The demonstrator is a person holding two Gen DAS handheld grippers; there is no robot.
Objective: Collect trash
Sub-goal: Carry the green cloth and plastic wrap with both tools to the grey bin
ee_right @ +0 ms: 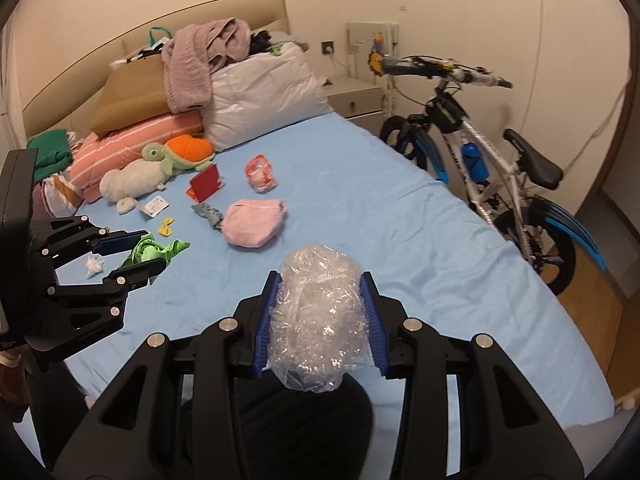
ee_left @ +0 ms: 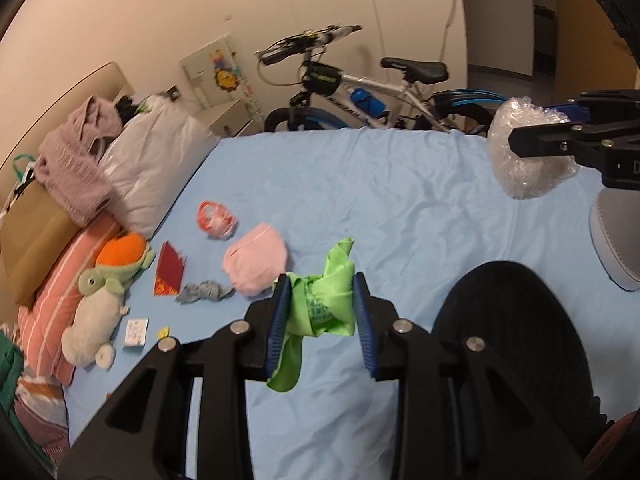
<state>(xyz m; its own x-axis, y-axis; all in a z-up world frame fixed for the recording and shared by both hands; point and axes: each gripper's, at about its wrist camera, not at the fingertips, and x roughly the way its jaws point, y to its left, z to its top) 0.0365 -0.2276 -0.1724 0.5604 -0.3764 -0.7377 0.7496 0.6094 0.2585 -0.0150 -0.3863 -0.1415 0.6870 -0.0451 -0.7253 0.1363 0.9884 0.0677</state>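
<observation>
Now green wrapper (ee_left: 326, 300) between left tongs (ee_left: 323, 322), bubble wrap (ee_right: 318, 320) between right tongs (ee_right: 320, 324)

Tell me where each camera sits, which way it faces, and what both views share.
Left wrist: rides the left gripper, facing across the light blue bedsheet toward the white-and-blue bicycle; its jaws clamp a crumpled green plastic bag; the right gripper shows too.
Right wrist: rides the right gripper, facing the beige headboard; its jaws clamp a clear bubble-wrap wad; the left gripper shows.
Shared: bedsheet, bicycle, pink fabric bundle.
</observation>
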